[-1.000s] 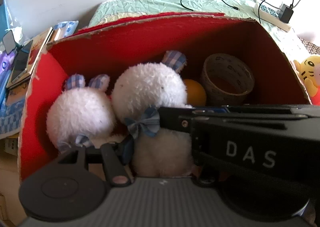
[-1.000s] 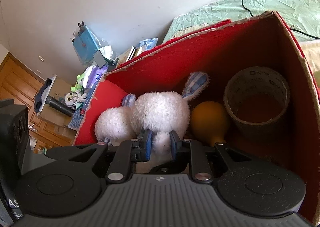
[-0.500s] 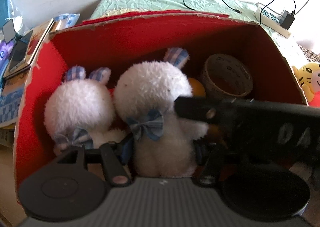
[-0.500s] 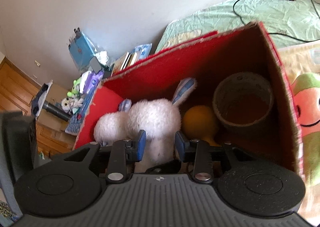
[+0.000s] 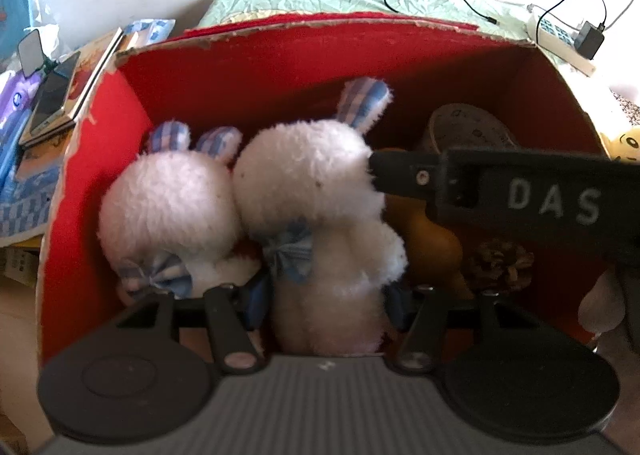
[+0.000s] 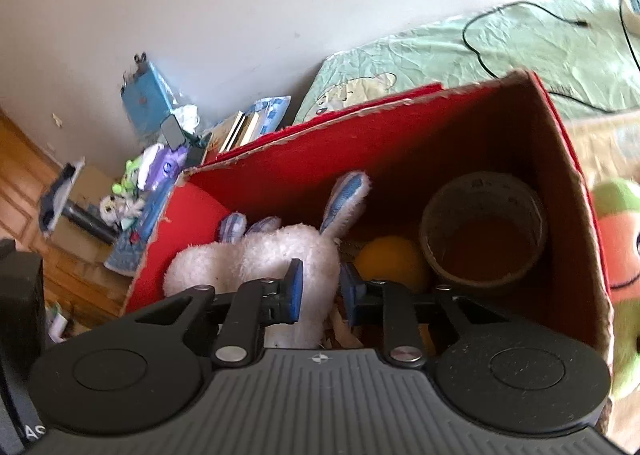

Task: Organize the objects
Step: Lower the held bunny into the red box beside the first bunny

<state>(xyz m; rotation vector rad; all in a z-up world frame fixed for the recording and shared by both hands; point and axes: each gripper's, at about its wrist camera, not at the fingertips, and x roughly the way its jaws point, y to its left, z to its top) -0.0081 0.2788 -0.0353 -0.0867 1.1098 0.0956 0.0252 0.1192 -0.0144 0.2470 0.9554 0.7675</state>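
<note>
L gripper [image 5: 326, 303] – jaws spread wide, blue pads apart, angled down-fwd. R gripper [image 6: 320, 289] – jaws parted, narrower gap, also tilted down; its black body crosses L cam view. Pad contact prob none, view blurred.

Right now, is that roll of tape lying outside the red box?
No, the roll of tape sits inside the red box, in its far right corner beside the yellow ball.

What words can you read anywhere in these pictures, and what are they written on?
"DAS": white letters on the black side of the right claw, seen from the left wrist camera.
"AS": cut off on the black body at the right wrist view's bottom left.
Print on the tape roll and books: too blurred.
</note>
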